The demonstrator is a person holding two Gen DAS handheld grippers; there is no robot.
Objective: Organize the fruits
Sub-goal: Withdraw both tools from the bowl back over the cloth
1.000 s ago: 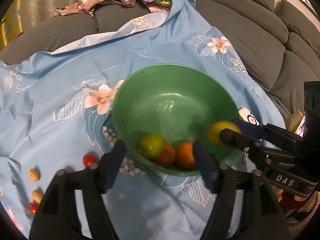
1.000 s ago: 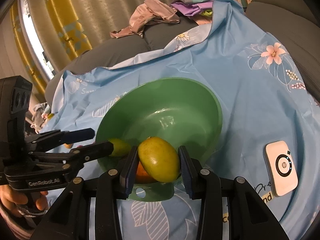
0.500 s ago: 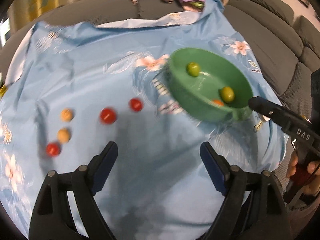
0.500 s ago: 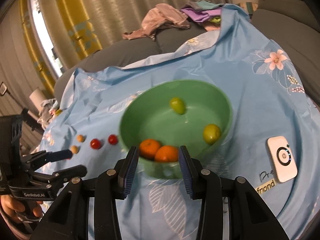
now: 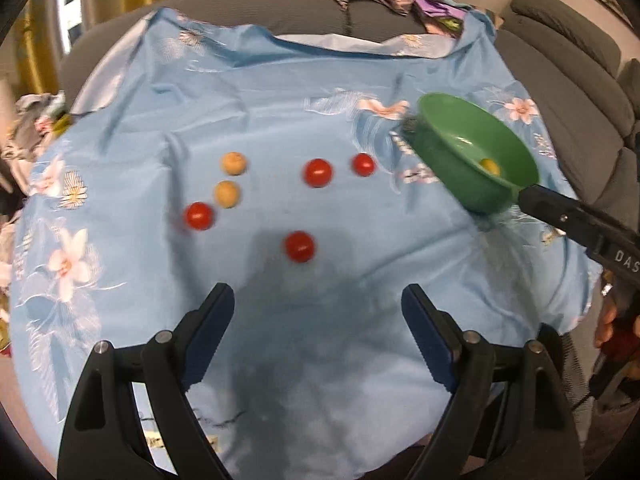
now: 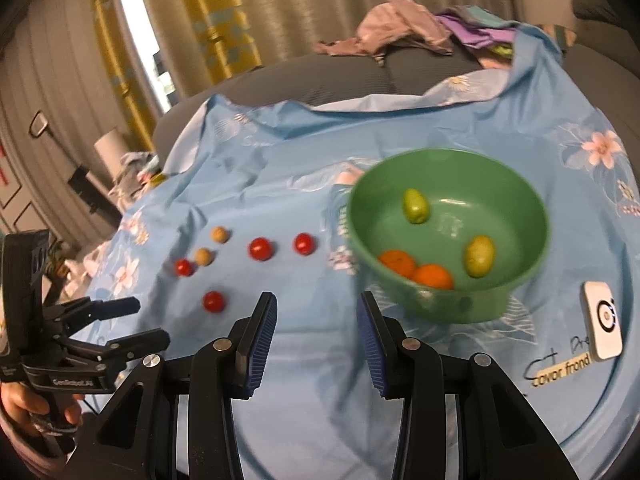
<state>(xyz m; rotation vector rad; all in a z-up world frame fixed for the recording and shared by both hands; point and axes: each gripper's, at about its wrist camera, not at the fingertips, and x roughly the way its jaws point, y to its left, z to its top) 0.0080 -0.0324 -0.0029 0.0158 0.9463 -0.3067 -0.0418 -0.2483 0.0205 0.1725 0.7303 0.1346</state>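
A green bowl (image 6: 460, 304) stands on the blue flowered cloth. It holds two yellow-green fruits (image 6: 416, 206) and two oranges (image 6: 433, 276). Left of the bowl (image 5: 448, 172), several red tomatoes (image 5: 299, 246) and two tan fruits (image 5: 227, 194) lie loose on the cloth. My left gripper (image 5: 318, 300) hangs wide open just short of the nearest tomato, holding nothing. It also shows in the right wrist view, where the left gripper (image 6: 150, 320) is at the lower left. My right gripper (image 6: 316, 308) is open and empty, near the bowl's left side. In the left wrist view one of its fingers (image 5: 560, 212) reaches the bowl's near rim.
A white pocket device (image 6: 602, 326) lies right of the bowl beside a printed label. The cloth (image 5: 320, 80) covers a grey sofa, with clothes (image 6: 400, 28) heaped at the back and yellow curtains behind. A hand (image 6: 24, 404) holds the left gripper's handle.
The right gripper let its yellow-green fruit go into the bowl and drew back. The left gripper swung left from the bowl to the loose tomatoes and its jaws widened.
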